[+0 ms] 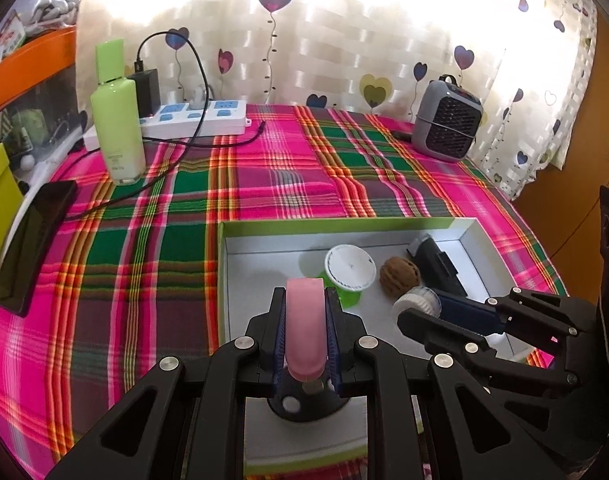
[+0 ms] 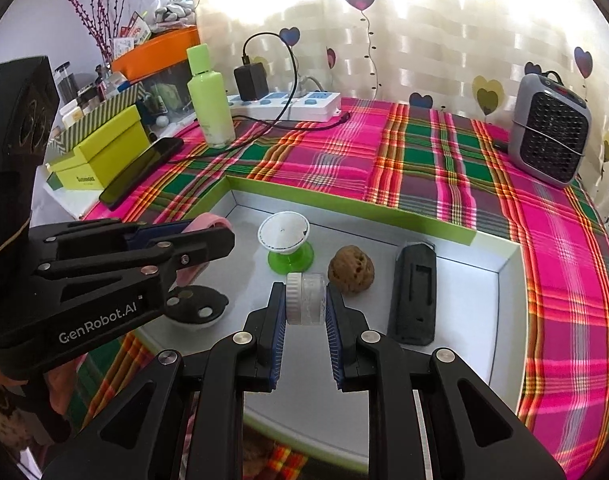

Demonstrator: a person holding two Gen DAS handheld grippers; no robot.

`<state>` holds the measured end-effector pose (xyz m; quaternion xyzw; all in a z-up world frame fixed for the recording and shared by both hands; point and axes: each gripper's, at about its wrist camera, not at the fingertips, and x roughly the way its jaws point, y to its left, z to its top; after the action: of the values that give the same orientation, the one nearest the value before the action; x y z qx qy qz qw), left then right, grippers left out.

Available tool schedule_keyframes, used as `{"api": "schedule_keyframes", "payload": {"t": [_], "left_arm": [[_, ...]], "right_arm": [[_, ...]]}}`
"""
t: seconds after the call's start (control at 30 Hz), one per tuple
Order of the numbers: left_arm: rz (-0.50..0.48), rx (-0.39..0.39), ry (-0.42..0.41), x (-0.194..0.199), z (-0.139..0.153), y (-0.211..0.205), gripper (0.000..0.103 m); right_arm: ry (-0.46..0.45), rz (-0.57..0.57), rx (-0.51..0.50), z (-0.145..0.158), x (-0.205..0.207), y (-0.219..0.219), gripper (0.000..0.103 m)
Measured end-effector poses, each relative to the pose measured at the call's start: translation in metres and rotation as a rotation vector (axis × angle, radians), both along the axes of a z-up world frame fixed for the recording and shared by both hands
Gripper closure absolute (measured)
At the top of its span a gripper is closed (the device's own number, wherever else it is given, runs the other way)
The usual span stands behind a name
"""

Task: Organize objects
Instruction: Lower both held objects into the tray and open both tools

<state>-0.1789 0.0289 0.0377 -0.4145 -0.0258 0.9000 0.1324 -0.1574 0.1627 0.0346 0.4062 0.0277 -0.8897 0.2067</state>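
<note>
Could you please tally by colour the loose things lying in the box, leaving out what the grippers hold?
In the box:
Black: 1, the case
Brown: 1, the walnut
White and green: 1, the little stand
Total: 3

- The pink item (image 1: 305, 326) is partly covered by the left gripper's (image 1: 306, 334) pads; what it is cannot be told
- Small print on the green bottle (image 1: 118, 120) is too small to read
</note>
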Motion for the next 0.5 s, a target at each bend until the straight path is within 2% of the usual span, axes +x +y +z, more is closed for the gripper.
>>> {"api": "schedule_keyframes", "payload": {"t": [0.5], "left_arm": [[-0.001, -0.008, -0.040, -0.026, -0.017, -0.001, 0.087]], "right_arm": [[-0.035, 0.003, 0.017, -0.012, -0.017, -0.010, 0.083]]}}
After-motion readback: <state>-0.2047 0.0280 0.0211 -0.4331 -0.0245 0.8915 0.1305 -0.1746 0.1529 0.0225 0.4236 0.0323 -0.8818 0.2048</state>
